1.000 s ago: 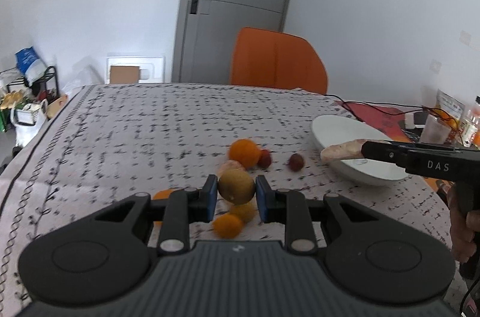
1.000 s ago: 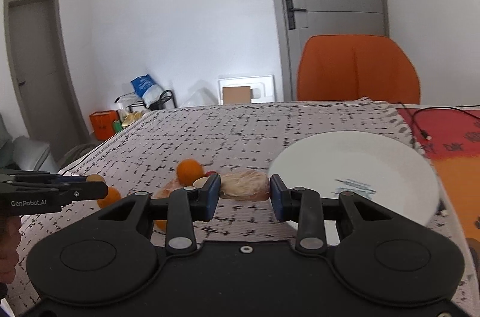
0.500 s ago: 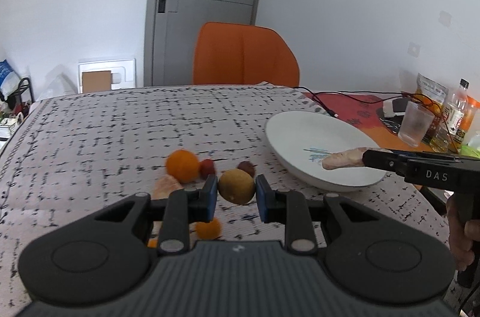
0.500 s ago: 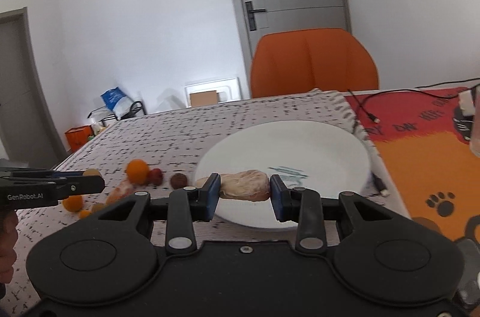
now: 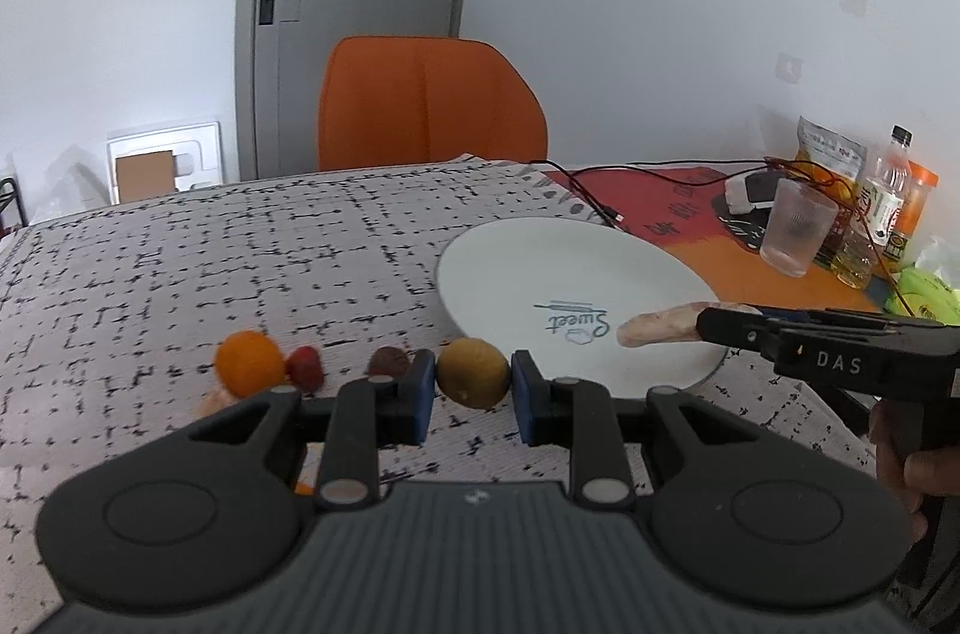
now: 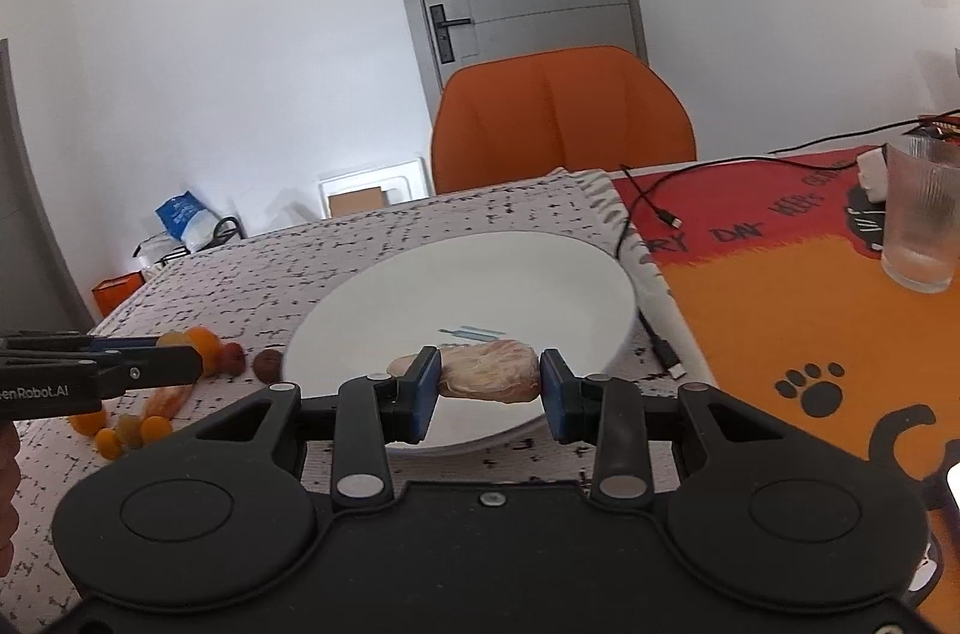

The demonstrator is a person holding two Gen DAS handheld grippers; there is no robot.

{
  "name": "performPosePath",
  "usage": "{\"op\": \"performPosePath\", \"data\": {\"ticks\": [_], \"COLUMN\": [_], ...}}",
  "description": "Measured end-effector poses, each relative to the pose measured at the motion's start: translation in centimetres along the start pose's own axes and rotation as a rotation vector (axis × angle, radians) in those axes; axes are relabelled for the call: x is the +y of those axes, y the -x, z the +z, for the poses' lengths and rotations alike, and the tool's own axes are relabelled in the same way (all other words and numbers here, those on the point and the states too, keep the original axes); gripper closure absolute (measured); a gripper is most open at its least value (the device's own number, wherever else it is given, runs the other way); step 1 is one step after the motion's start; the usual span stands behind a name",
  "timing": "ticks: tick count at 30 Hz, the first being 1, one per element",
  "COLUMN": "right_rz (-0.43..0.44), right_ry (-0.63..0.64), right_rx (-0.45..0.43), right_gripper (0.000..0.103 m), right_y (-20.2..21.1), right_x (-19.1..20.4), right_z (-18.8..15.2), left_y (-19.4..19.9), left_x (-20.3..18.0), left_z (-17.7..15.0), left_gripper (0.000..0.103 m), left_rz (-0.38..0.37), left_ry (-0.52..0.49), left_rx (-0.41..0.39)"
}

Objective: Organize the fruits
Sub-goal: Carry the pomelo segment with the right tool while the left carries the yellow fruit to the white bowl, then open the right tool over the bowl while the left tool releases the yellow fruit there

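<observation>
My left gripper (image 5: 473, 383) is shut on a brown-green kiwi (image 5: 473, 380), held above the tablecloth just left of the white plate (image 5: 510, 262). My right gripper (image 6: 490, 377) is shut on a pale pink sweet potato (image 6: 489, 377) over the plate's (image 6: 540, 268) near rim; it also shows in the left wrist view (image 5: 657, 325). An orange (image 5: 249, 362), a red fruit (image 5: 305, 367) and a dark brown fruit (image 5: 389, 361) lie on the cloth left of the plate. Several small orange fruits (image 6: 129, 431) lie further left.
A clear glass (image 5: 795, 235), bottles (image 5: 870, 226) and snack packs stand at the right on the orange mat (image 6: 780, 310). A black cable (image 6: 651, 334) runs beside the plate. An orange chair (image 5: 429, 102) stands behind the table.
Both grippers have moved right with their loads. The sweet potato has come from beside the plate to over its near rim; the kiwi has come closer to the plate's left edge.
</observation>
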State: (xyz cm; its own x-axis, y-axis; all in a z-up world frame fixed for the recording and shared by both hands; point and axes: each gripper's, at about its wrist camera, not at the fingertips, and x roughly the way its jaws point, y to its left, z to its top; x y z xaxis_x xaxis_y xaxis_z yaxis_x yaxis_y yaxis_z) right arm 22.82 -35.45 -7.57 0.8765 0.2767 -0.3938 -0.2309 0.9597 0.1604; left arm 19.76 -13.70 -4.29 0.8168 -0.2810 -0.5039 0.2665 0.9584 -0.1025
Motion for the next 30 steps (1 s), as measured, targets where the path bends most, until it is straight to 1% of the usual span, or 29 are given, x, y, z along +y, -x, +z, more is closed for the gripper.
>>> {"op": "performPosePath", "data": {"ticks": [4, 5, 6, 9, 10, 12, 14, 20, 24, 25, 27, 29, 30], "right_rz": [-0.013, -0.018, -0.026, -0.057, -0.054, -0.051, -0.050, -0.049, -0.051, -0.049, -0.049, -0.049, -0.047], "right_ry": [0.007, 0.006, -0.002, -0.024, -0.026, -0.037, -0.041, -0.057, -0.081, -0.086, -0.091, -0.092, -0.094], "right_rx": [-0.003, -0.004, -0.004, -0.023, -0.029, -0.040, -0.050, -0.044, -0.042, -0.041, -0.037, -0.035, -0.033], "right_gripper": [0.069, 0.068, 0.064, 0.063, 0.062, 0.056, 0.051, 0.047, 0.042, 0.041, 0.039, 0.038, 0.035], "right_y": [-0.4, -0.6, -0.8, -0.8, -0.6, -0.3, 0.1, 0.8, 1.1, 1.2, 1.2, 1.2, 1.1], "right_x": [-0.3, -0.4, -0.4, -0.6, -0.6, -0.7, -0.7, -0.7, -1.0, -1.1, -1.1, -1.0, -1.0], "right_z": [0.1, 0.1, 0.2, 0.4, 0.4, 0.4, 0.2, -0.4, -0.7, -0.8, -1.0, -1.1, -1.2], "left_y": [-0.9, -1.1, -1.3, -1.9, -2.2, -2.5, -2.9, -3.6, -3.7, -3.7, -3.4, -3.2, -3.2], "left_x": [-0.5, -0.6, -0.7, -0.9, -1.1, -1.4, -1.8, -2.7, -3.4, -3.5, -3.5, -3.4, -3.2], "left_z": [0.5, 0.6, 0.7, 1.0, 1.1, 1.3, 1.5, 1.9, 2.4, 2.5, 2.5, 2.5, 2.4], "left_gripper": [0.077, 0.077, 0.077, 0.077, 0.077, 0.077, 0.077, 0.077, 0.077, 0.077, 0.073, 0.073, 0.072], "left_rz": [-0.009, -0.011, -0.012, -0.017, -0.019, -0.026, -0.034, -0.057, -0.072, -0.072, -0.066, -0.064, -0.062], "left_ry": [-0.003, -0.004, -0.005, -0.008, -0.011, -0.018, -0.025, -0.039, -0.044, -0.043, -0.041, -0.033, -0.026], "left_rx": [0.006, 0.007, 0.007, 0.012, 0.014, 0.017, 0.019, 0.019, 0.018, 0.014, 0.006, 0.015, 0.021]}}
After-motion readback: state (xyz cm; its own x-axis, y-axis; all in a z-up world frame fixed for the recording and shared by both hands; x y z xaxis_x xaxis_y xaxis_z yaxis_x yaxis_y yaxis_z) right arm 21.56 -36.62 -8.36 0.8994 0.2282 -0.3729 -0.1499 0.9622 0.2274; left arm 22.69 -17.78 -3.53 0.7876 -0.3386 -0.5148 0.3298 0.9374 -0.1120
